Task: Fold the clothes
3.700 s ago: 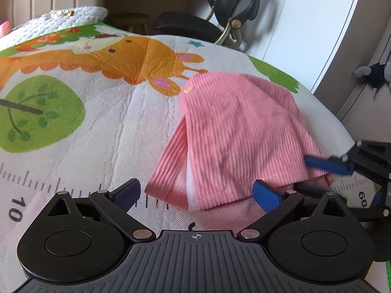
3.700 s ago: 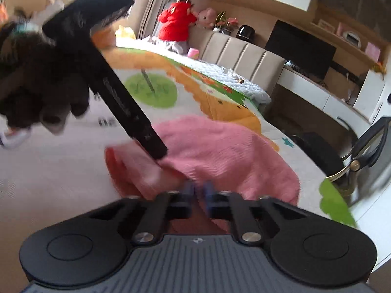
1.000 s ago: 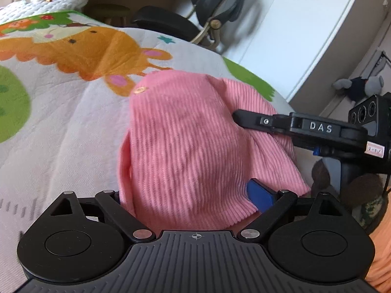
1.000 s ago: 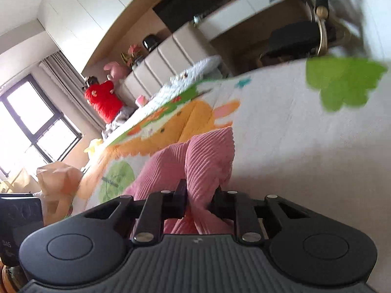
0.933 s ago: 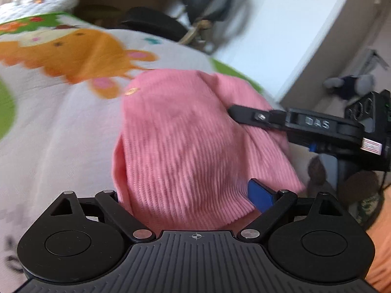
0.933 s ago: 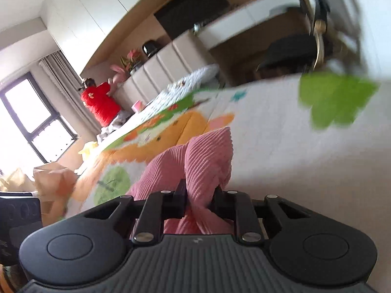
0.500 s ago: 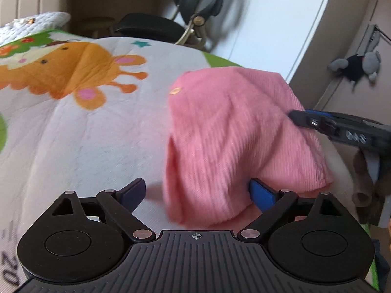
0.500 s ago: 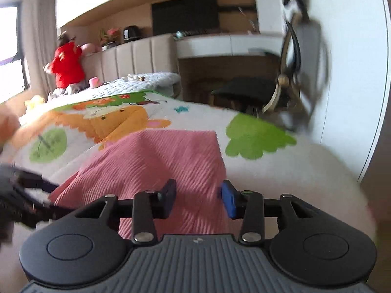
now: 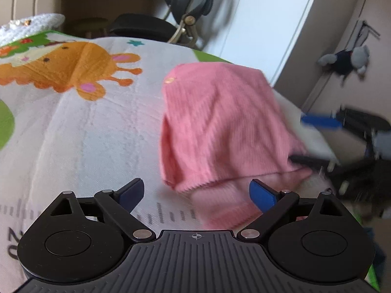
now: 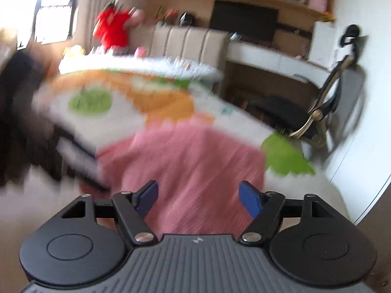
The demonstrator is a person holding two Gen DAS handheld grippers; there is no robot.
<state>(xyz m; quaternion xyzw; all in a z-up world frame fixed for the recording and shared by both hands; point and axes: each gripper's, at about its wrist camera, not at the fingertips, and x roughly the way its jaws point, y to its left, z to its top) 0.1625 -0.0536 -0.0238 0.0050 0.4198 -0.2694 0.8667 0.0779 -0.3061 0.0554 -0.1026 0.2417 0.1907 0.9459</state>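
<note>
A pink ribbed garment [image 9: 220, 127] lies folded on the printed bed cover [image 9: 73, 127], with a lower pink layer showing under its near edge. My left gripper [image 9: 196, 194] is open and empty just in front of that edge. The right gripper shows in the left wrist view at the right edge, its blue fingertip [image 9: 320, 120] beside the garment. In the right wrist view, which is blurred, my right gripper [image 10: 198, 199] is open and empty above the pink garment [image 10: 190, 161].
The bed cover has an orange animal print [image 9: 61, 66] and green patches. An office chair [image 9: 171, 17] and a desk stand beyond the bed. A white wardrobe [image 9: 268, 24] is at the right, with a grey plush toy [image 9: 347, 58] hanging near it.
My right gripper let go of the garment, opened wide and pulled back. My left gripper has also drawn back from the garment, which now lies folded on the bed.
</note>
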